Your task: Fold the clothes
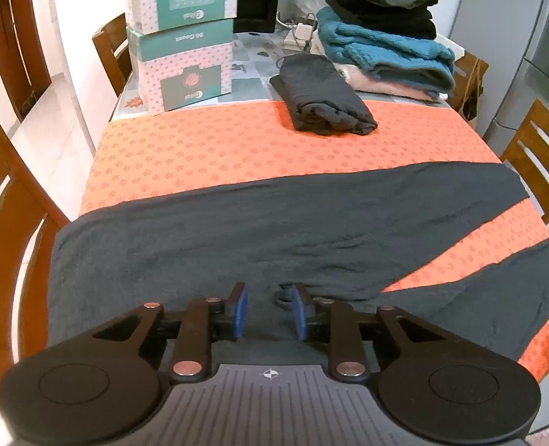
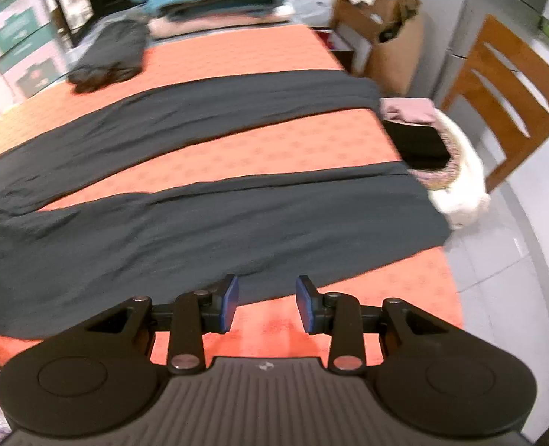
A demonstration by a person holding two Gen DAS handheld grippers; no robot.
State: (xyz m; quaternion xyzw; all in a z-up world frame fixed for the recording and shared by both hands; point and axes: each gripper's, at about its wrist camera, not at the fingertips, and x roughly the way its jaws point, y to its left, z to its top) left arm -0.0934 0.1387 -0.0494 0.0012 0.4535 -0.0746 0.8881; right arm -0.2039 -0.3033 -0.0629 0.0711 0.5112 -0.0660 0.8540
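Dark grey trousers (image 1: 237,230) lie flat on the orange cloth (image 1: 237,141) (legs apart); left gripper (image 1: 270,310) and right gripper (image 2: 267,303) both released, holding nothing.

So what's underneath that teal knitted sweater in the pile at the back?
Under the teal sweater lies a pale pink folded garment, resting on the table. Black clothes sit on top. Anything deeper in the pile is covered.

- The surface (image 1: 207,148) has an orange patterned cloth.
- Dark grey trousers (image 1: 237,230) lie spread flat across it.
- A folded dark garment (image 1: 322,93), a clothes stack (image 1: 382,37) and two boxes (image 1: 185,37) stand at the far end.
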